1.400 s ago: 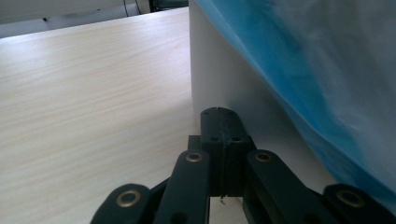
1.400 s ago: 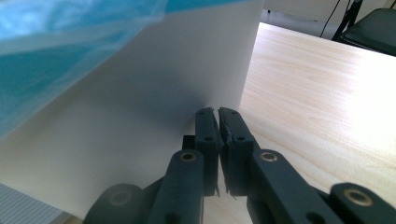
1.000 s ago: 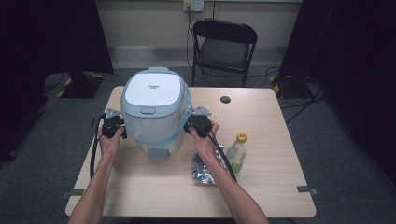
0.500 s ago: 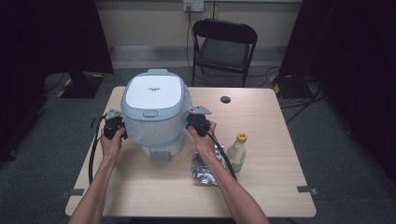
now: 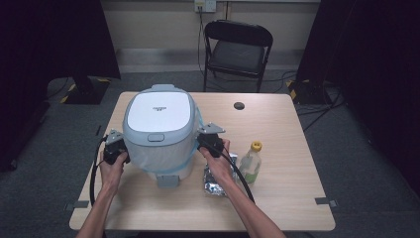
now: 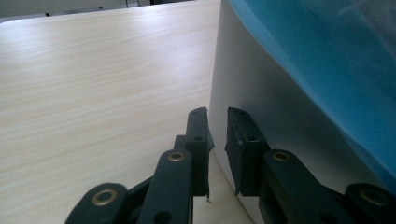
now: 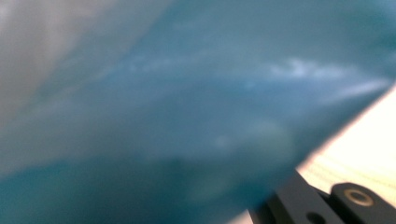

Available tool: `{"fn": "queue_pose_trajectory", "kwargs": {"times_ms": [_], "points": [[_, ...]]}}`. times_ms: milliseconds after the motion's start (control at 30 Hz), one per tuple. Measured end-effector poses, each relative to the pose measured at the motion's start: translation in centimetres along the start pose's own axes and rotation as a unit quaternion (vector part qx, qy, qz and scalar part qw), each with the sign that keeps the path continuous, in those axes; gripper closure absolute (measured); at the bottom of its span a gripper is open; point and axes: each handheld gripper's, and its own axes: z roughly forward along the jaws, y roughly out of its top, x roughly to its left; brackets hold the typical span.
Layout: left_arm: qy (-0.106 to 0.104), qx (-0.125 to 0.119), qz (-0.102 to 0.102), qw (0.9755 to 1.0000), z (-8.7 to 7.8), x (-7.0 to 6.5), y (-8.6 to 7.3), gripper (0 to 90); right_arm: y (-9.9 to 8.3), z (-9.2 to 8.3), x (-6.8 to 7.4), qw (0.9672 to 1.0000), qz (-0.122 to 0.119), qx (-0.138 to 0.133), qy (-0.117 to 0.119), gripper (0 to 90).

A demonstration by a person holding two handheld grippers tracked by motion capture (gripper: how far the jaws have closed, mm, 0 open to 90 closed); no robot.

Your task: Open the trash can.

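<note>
The left tongs (image 6: pixel 217 140), jaws a narrow gap apart, hold nothing and sit against the rice cooker's (image 5: pixel 157 131) left wall. The right tongs (image 5: pixel 205 141) press its right side; blue film blurs their jaws, so I cannot tell their state. The cooker stands mid-table (image 5: pixel 277 198).
</note>
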Motion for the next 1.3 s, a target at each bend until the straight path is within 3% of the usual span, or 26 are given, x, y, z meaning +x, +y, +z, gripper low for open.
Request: {"fn": "queue_pose_trajectory", "kwargs": {"times_ms": [67, 267, 400, 500, 567, 733, 800, 867, 900, 1000, 1067, 1100, 1133, 1200, 1233, 1300], "points": [[0.011, 0.004, 0.017, 0.9998, -0.7, -0.2, -0.3, 74.7, -0.4, -0.9, 0.6, 0.9999, 0.003, 0.006, 0.016, 85.1], [0.009, 0.007, 0.014, 0.9998, -2.3, -0.7, -1.2, 75.1, -0.5, -1.7, 1.3, 0.9995, -0.011, 0.018, 0.025, 85.1], [0.003, 0.000, 0.001, 1.0000, -2.8, -1.2, -1.7, 75.4, -0.7, -2.5, 1.6, 0.9990, -0.021, 0.026, 0.031, 83.3], [-0.003, 0.001, 0.006, 1.0000, -2.9, -1.6, -1.8, 77.9, -0.9, -2.9, 1.5, 0.9989, -0.022, 0.028, 0.031, 81.5], [-0.012, -0.001, -0.002, 0.9999, -2.9, -1.6, -1.9, 77.2, -1.1, -3.2, 1.3, 0.9989, -0.017, 0.028, 0.034, 81.2], [-0.010, -0.006, -0.012, 0.9999, -2.7, -1.4, -2.0, 73.3, -1.3, -3.3, 1.1, 0.9990, -0.006, 0.025, 0.037, 82.0], [-0.006, -0.007, -0.014, 0.9999, -2.6, -1.3, -1.9, 70.9, -1.3, -3.3, 1.1, 0.9990, -0.008, 0.024, 0.036, 79.8], [-0.014, -0.006, -0.029, 0.9995, -2.4, -0.8, -2.0, 62.8, -1.3, -3.3, 0.7, 0.9990, -0.015, 0.026, 0.034, 71.3], [-0.014, -0.009, -0.028, 0.9995, -2.3, -0.8, -1.9, 63.2, -1.3, -3.3, 0.2, 0.9986, -0.010, 0.027, 0.044, 70.2], [-0.006, -0.010, -0.022, 0.9997, -1.9, -1.3, -1.6, 70.1, -1.3, -3.2, 0.3, 0.9987, -0.010, 0.028, 0.041, 76.7], [0.005, -0.004, -0.010, 0.9999, -1.8, -1.5, -1.3, 69.5, -1.3, -3.3, 0.3, 0.9988, -0.013, 0.027, 0.037, 76.1], [0.009, -0.002, -0.008, 0.9999, -1.9, -1.5, -1.3, 66.8, -1.4, -3.3, 0.2, 0.9989, -0.016, 0.027, 0.035, 72.6], [-0.004, -0.003, -0.024, 0.9997, -2.0, -1.0, -1.5, 59.0, -1.4, -3.3, -0.1, 0.9987, -0.017, 0.031, 0.037, 65.8], [-0.008, -0.002, -0.029, 0.9995, -2.1, -0.6, -1.7, 55.0, -1.4, -3.4, -0.2, 0.9985, -0.016, 0.033, 0.040, 63.5], [-0.011, -0.001, -0.029, 0.9995, -2.2, -0.4, -1.9, 43.4, -1.5, -3.6, -0.3, 0.9982, -0.018, 0.037, 0.044, 59.0], [-0.013, 0.016, -0.030, 0.9993, -2.2, 0.0, -2.4, 39.9, -1.7, -3.8, -0.3, 0.9980, -0.019, 0.040, 0.045, 57.1]]}}
